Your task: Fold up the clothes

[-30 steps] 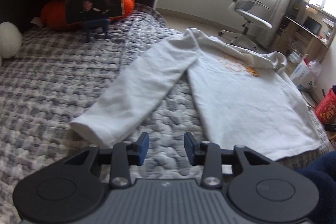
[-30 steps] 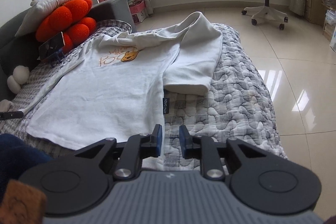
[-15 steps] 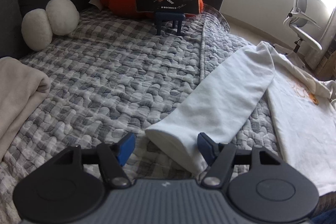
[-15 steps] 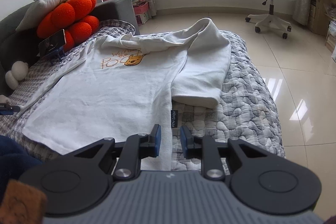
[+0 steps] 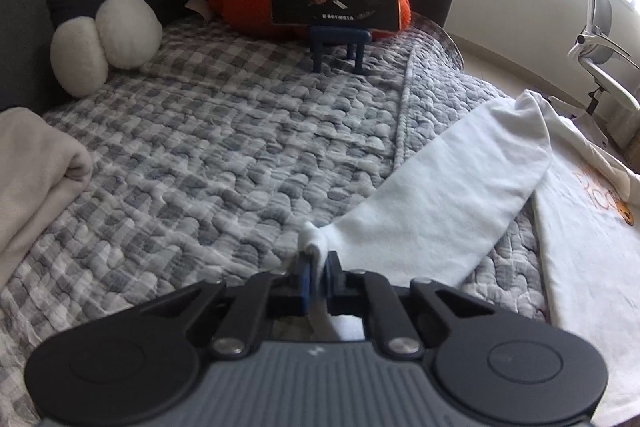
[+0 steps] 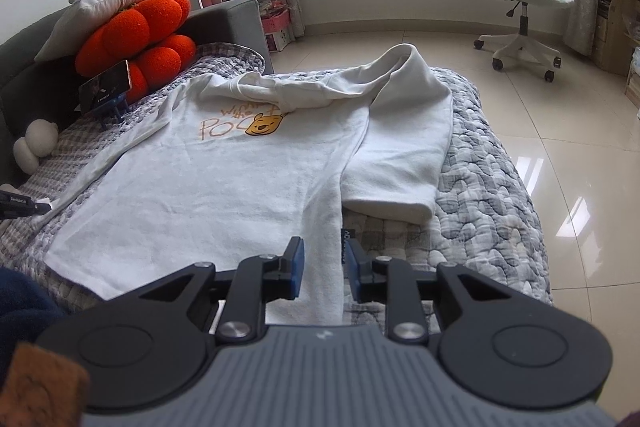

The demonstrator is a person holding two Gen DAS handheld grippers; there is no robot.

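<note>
While the white shirt [image 6: 208, 187] is lying flat on the bed [image 5: 208, 163], left gripper [image 5: 317, 277] is pinching the sleeve cuff [image 5: 316, 247], right gripper [image 6: 322, 263] is spreading its fingers around the hem corner [image 6: 324, 291].

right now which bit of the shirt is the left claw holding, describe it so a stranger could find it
On the grey checked quilt lies a white sweatshirt with an orange bear print. The left claw pinches the cuff of the long sleeve pointing away from the body, not the sleeve folded beside the hem.
</note>
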